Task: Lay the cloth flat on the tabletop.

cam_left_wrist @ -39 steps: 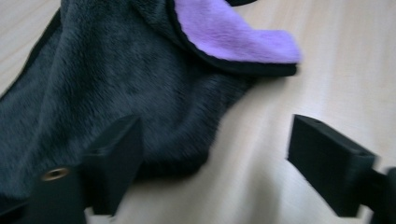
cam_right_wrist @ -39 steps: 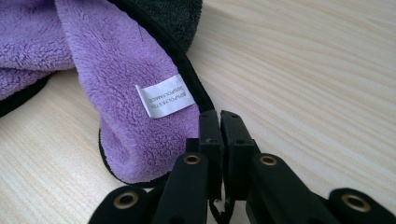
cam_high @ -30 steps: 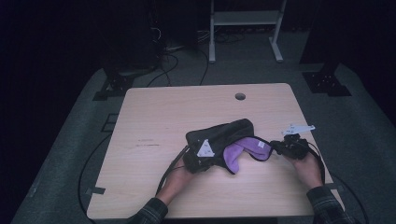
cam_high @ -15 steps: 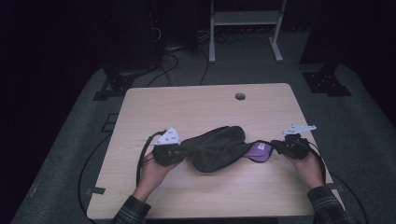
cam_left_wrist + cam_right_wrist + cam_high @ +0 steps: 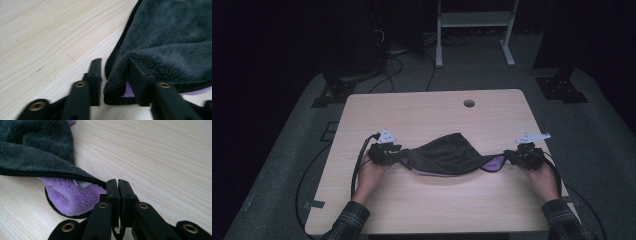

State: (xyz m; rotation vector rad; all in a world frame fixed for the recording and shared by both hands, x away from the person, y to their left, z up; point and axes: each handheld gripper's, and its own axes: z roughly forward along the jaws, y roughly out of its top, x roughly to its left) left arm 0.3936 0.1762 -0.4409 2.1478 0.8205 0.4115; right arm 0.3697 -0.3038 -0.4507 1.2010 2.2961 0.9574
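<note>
I hold a tool in each hand over a pale wooden surface [image 5: 432, 200], and a cloth [image 5: 447, 152], dark grey on one face and purple on the other, lies stretched between them near the edge closest to me.

My left tool [image 5: 388, 154] sits at the cloth's left end. In the left gripper view its jaws have just been opening and now stand partly apart. The folded left corner of the cloth [image 5: 165, 45] sits between them: the jaw on the right of that view lies against the plush, while the jaw on the left stands clear of it with a narrow gap, so the corner is no longer pinched. A sliver of purple shows at the fold beside that right jaw.

My right tool [image 5: 523, 156] is at the cloth's right end. In the right gripper view its jaws [image 5: 117, 192] are pressed together, with the cloth's black-bound corner running into the seam between them, so it grips that corner. Just left of the jaws the purple underside [image 5: 72, 200] bulges out beneath the grey top layer, and a small white tag [image 5: 81, 183] peeks out there.

In the high view the cloth sags in a shallow arc between the tools, resting on the surface, with a purple edge along its near side. A small round hole [image 5: 469, 103] sits in the surface near its far edge, well apart from the cloth.
</note>
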